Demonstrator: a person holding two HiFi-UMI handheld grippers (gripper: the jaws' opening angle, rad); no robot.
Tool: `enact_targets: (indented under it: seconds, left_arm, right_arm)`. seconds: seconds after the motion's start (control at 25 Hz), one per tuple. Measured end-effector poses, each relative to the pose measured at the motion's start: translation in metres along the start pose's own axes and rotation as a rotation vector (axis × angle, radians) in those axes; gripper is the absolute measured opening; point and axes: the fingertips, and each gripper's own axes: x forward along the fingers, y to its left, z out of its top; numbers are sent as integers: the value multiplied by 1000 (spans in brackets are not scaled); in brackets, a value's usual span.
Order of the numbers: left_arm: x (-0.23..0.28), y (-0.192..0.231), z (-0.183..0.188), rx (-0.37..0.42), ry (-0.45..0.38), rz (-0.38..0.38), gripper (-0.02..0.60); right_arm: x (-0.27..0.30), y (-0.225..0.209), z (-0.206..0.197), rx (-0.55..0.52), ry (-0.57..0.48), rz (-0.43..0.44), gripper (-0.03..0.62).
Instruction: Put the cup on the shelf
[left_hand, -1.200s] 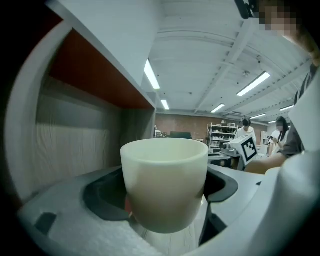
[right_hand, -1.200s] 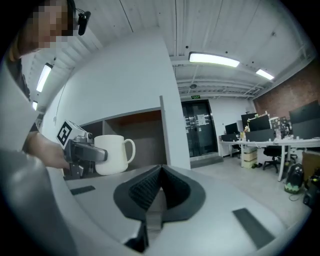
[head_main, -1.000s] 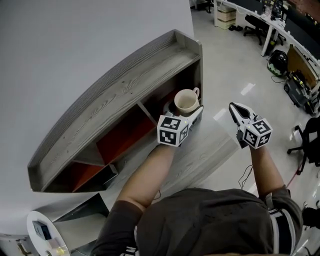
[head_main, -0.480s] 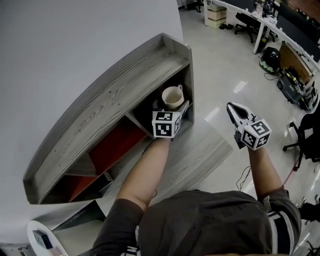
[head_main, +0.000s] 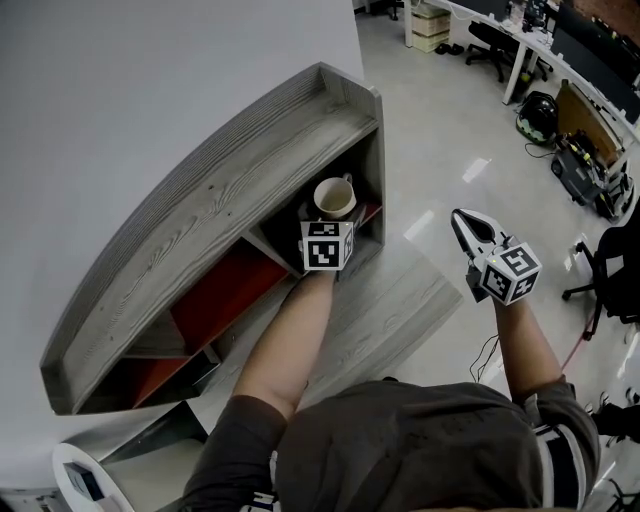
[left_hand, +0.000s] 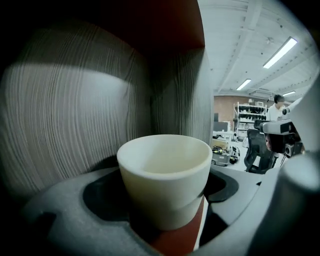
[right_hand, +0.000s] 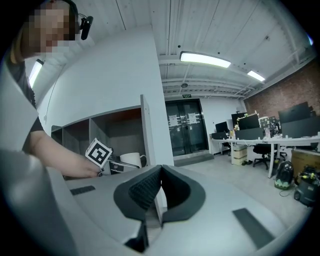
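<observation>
A cream cup (head_main: 335, 197) with a handle is upright inside the right-hand compartment of the grey wooden shelf (head_main: 215, 190). My left gripper (head_main: 333, 214) is shut on the cup's lower body. In the left gripper view the cup (left_hand: 165, 180) fills the middle between the jaws of the left gripper (left_hand: 166, 212), with the shelf's grey wall (left_hand: 75, 100) behind it. My right gripper (head_main: 468, 232) hangs to the right of the shelf over the floor, shut and empty. In the right gripper view the right gripper (right_hand: 160, 192) has its pads pressed together, and the cup (right_hand: 131, 159) shows in the shelf.
The shelf stands against a white wall (head_main: 120, 80) and has red-orange back panels (head_main: 215, 300). A pale wooden board (head_main: 395, 305) lies in front of it. Desks and chairs (head_main: 540, 60) fill the upper right. A white device (head_main: 85, 480) sits at the lower left.
My left gripper has carried the cup from the shelf's front edge deeper into the right compartment. The right gripper has stayed about where it was.
</observation>
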Motion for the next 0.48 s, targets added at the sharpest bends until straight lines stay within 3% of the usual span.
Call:
enact_targets:
  seconds: [0.48]
  left_arm:
    - [-8, -3, 2, 22, 6, -11, 428]
  right_arm:
    - [9, 13, -4, 8, 11, 40, -8]
